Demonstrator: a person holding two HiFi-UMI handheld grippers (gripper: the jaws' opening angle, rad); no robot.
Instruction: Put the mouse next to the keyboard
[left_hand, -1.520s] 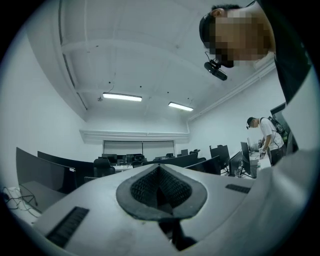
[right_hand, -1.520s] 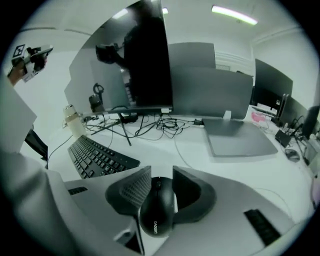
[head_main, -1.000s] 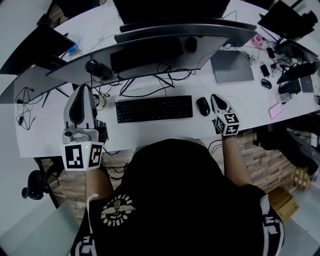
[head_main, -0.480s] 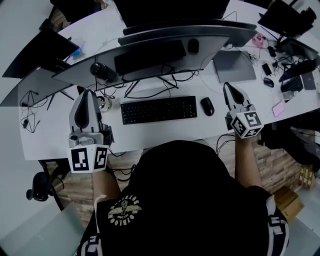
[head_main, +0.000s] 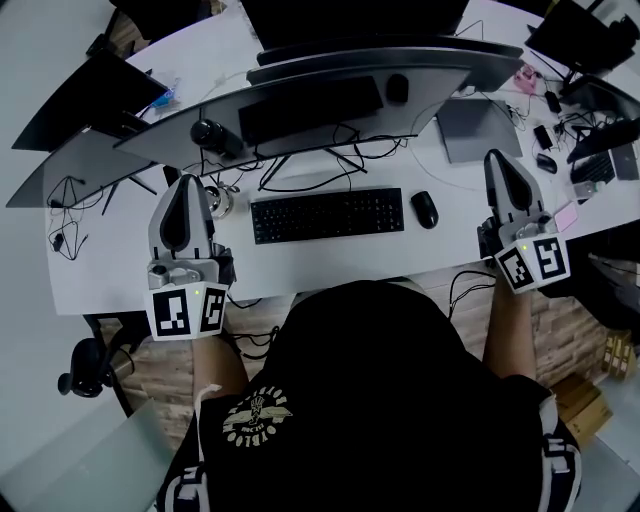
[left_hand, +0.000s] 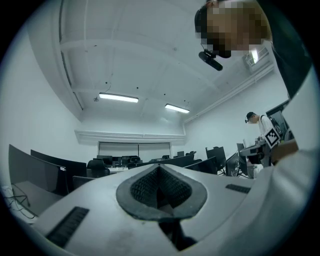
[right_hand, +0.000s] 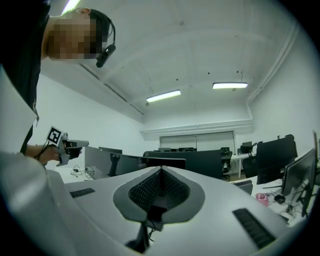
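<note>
The black mouse (head_main: 424, 209) lies on the white desk (head_main: 110, 270), a little off the right end of the black keyboard (head_main: 327, 215). My right gripper (head_main: 497, 160) is to the right of the mouse and apart from it, shut and empty. My left gripper (head_main: 184, 187) is left of the keyboard, also shut with nothing in it. In the left gripper view the left gripper (left_hand: 159, 167) points up at the ceiling and the room. The right gripper (right_hand: 161, 170) does the same in the right gripper view, so neither view shows the mouse or the keyboard.
A wide curved monitor (head_main: 350, 75) stands behind the keyboard with tangled cables (head_main: 300, 160) under it. A grey laptop (head_main: 470, 130) lies at the back right. Small devices and a pink object (head_main: 565, 217) crowd the desk's right end. Another monitor (head_main: 80, 95) stands at the left.
My right gripper has pulled away from the mouse toward the right. The mouse stays beside the keyboard. My left gripper has hardly moved.
</note>
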